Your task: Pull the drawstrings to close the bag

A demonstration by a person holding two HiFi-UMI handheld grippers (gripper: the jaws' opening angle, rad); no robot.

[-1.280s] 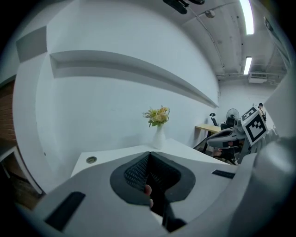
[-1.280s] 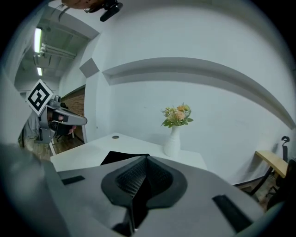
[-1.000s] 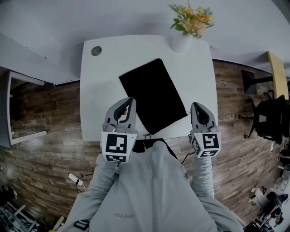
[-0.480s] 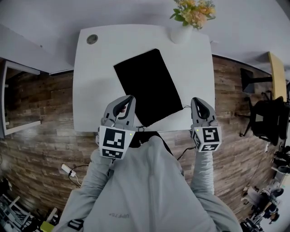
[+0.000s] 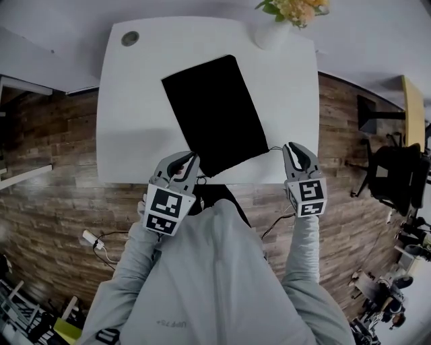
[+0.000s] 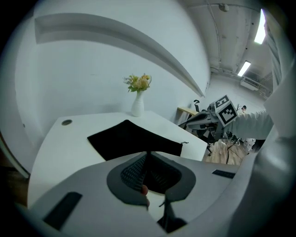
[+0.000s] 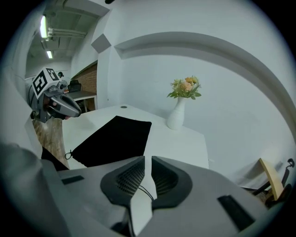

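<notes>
- Bag (image 5: 212,111) lies mouth toward you; left gripper (image 5: 194,160) and right gripper (image 5: 291,145) each pinch a drawstring (image 7: 144,191), jaws nearly together.
- Pull outward evenly, keeping both taut.

Pale grey sweatshirt (image 5: 215,283); grey left claw (image 5: 194,159) and right claw (image 5: 289,145) carry black-and-white marker cubes (image 5: 165,210).

bag (image 5: 214,114): 1
drawstring (image 7: 68,155): 2, one per mouth corner
gripper: 2, left gripper (image 5: 194,159), right gripper (image 5: 291,148)
table (image 5: 135,121): 1
table hole (image 5: 129,38): 1
vase (image 5: 271,35): 1
flower bunch (image 5: 296,8): 1
person (image 5: 215,269): 1
</notes>
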